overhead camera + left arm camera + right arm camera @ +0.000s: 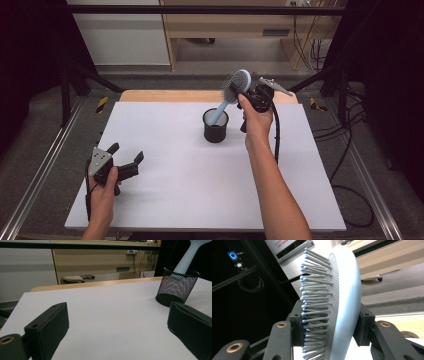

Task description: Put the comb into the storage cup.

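Right tool (pixel 247 93) grips a hairbrush (pixel 235 90) by its head, handle end in a mesh cup (pixel 215 126).
The brush looks light and stiff, its bristles springy; left tool (pixel 126 159) rests open on the surface (pixel 175 190).

The white bench (pixel 190 190) spreads under and ahead of the left gripper (pixel 127 152). Its bare wooden strip (pixel 170 96) runs along the far edge, below the right gripper (pixel 239 91). Beyond that gripper stands a pale wooden cabinet (pixel 225 25), with hanging cables (pixel 310 45) off to the gripper's right. A black crossbar (pixel 200 9) spans the top of the frame. Outboard of the left gripper lies an aluminium rail (pixel 45 165), and farther ahead of it a patch of yellow-and-black tape (pixel 102 103) marks the grey floor (pixel 30 130).
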`<state>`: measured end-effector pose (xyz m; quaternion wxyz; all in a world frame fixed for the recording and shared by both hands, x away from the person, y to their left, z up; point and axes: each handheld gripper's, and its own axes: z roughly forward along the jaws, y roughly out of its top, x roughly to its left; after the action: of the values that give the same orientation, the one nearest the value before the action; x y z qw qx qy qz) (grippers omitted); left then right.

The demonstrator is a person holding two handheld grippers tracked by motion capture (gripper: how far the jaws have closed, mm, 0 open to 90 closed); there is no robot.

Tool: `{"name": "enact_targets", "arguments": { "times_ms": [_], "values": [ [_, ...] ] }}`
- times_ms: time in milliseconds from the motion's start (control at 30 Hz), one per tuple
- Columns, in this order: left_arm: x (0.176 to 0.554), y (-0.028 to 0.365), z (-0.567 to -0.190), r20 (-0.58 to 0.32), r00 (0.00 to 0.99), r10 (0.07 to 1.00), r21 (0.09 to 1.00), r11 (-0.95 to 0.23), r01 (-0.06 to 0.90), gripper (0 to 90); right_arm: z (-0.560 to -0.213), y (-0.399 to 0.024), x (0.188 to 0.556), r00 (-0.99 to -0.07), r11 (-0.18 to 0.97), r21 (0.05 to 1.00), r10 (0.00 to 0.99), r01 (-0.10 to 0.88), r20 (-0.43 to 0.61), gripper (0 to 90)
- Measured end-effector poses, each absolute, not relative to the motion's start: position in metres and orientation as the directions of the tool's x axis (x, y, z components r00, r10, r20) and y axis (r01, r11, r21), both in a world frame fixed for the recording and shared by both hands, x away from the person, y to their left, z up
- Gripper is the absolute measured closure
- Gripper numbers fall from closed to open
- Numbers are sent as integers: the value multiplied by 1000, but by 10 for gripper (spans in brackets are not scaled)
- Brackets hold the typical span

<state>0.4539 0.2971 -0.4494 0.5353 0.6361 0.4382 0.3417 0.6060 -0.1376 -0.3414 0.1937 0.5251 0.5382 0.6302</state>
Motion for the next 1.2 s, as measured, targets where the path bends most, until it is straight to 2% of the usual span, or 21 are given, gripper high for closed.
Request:
{"name": "enact_targets", "arguments": {
  "times_ms": [500,1200],
  "values": [
    [455,297,-450,-30,385,923,980,-47,191,37,-352,-126,610,-380,-315,886,816,341,436,530],
    [455,296,-450,-22,399,917,981,-57,186,37,-379,-125,611,-343,-341,860,812,380,473,527]
  ]
}}
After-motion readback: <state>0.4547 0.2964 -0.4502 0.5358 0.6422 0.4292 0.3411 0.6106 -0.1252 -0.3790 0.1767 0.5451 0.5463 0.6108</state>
